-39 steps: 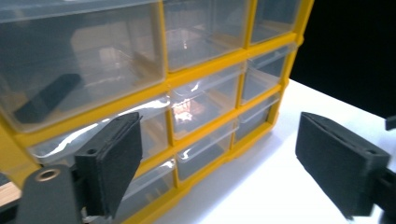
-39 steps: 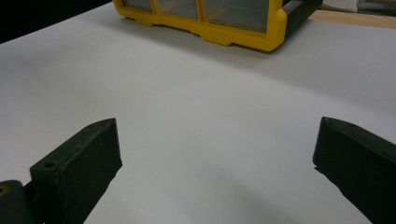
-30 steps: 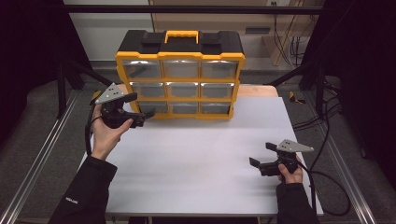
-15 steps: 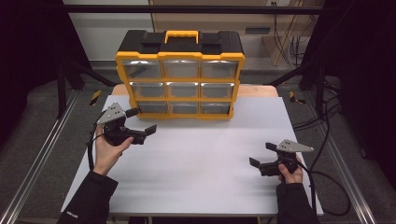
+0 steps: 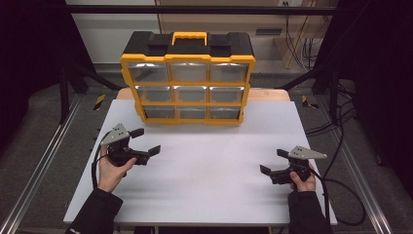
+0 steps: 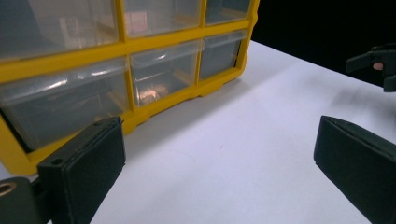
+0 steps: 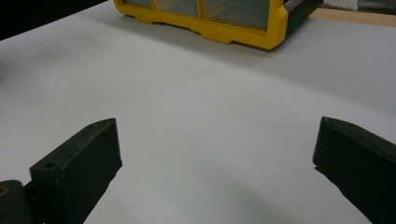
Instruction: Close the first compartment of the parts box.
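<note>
A yellow and black drawer organizer point(image 5: 187, 78) with clear drawers and a yellow handle stands upright at the back of the white table point(image 5: 209, 180). My left gripper point(image 5: 146, 141) hovers over the table's left side, in front of the organizer's lower left corner, open and holding nothing. In the left gripper view its jaws point(image 6: 219, 158) stand wide apart, facing the organizer's point(image 6: 140, 56) bottom drawers; something small lies in the middle one. My right gripper point(image 5: 273, 161) is low over the table's right front, open and holding nothing, and its own view point(image 7: 217, 163) faces bare table with the organizer point(image 7: 224, 28) beyond.
A wooden board point(image 5: 272, 95) lies under the organizer's rear. Cables point(image 5: 341, 122) trail on the floor at the right. Metal rails point(image 5: 44, 161) run along both sides of the table. The other gripper point(image 6: 376, 65) appears far off in the left gripper view.
My left gripper has drawn back from beside the organizer's lower left corner toward the person and lower over the table. The right gripper has stayed put.
</note>
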Available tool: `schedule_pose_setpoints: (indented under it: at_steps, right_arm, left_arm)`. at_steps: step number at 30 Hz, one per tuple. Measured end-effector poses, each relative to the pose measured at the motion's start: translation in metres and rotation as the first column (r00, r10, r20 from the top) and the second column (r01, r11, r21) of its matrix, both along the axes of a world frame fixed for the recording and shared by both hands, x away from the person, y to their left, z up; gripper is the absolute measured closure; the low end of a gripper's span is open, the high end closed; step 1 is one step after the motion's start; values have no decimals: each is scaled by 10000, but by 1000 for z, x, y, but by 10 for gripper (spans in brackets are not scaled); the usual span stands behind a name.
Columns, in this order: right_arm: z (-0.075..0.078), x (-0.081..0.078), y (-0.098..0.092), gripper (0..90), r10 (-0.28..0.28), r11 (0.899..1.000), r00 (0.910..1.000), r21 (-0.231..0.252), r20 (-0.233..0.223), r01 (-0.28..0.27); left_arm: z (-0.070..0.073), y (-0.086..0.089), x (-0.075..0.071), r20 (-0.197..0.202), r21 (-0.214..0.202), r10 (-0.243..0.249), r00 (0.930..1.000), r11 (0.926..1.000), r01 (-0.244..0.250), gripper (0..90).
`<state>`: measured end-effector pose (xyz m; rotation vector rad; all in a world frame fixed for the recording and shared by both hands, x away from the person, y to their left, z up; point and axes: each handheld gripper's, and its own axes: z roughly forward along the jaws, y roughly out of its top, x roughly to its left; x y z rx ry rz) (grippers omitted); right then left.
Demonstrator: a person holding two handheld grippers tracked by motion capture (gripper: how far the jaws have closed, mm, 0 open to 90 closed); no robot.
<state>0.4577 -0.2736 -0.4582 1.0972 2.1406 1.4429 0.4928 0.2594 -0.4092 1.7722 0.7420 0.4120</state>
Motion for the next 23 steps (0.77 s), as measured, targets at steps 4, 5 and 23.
schedule_pose_setpoints:
  at_steps: [4, 5, 23]
  right_arm:
    - [0, -1, 0, 12, -31, 10000, 10000, -92, 1, 31]
    - [0, -1, 0, 12, -41, 10000, 10000, -87, -4, 41]
    - [0, -1, 0, 12, -20, 10000, 10000, -50, -23, 20]
  left_arm:
    - [-11, 6, -2, -204, 94, 109, 9997, 9999, -107, 19]
    - [-14, 8, -3, -256, 87, 135, 9996, 9999, -133, 19]
    - [-37, 24, -11, -467, 388, 375, 9982, 9986, -357, 20]
